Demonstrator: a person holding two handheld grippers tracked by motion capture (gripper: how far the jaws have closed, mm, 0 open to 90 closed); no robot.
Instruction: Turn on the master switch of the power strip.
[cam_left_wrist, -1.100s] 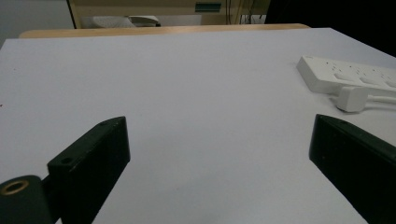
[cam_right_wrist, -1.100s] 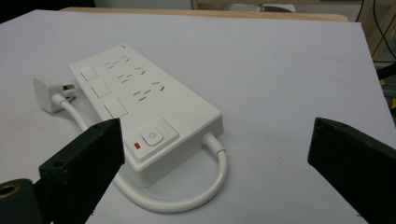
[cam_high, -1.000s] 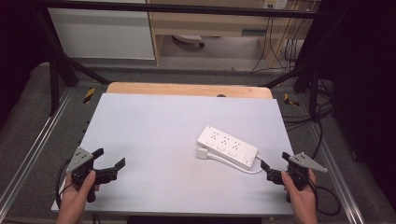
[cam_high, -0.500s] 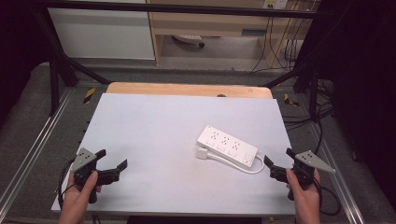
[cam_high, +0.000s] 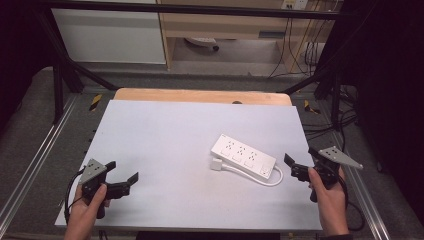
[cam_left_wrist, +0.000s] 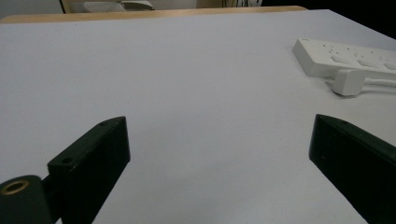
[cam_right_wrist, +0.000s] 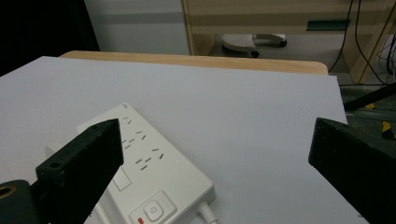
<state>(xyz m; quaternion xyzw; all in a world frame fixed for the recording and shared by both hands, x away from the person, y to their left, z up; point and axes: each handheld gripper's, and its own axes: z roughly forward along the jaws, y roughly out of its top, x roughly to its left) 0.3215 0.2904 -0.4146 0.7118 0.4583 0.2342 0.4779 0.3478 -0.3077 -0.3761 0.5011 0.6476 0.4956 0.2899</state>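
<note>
White power strip lies flat on the table, right of centre, set diagonally with one end far-left and the switch end near-right. Its cord leaves the switch end, loops round the near side and runs back to the white plug, which rests on the table just beside the strip's near edge. In the right gripper view the strip shows its socket slots and a switch with a red mark at the near end. Right gripper held at the near right edge of the table, close to the strip's switch end but not touching it; jaws wide apart, nothing between them. Left gripper held over the near left corner, well apart from the strip; jaws likewise spread, empty. Left gripper view: strip and plug at far right, bare table between the jaws.
</note>
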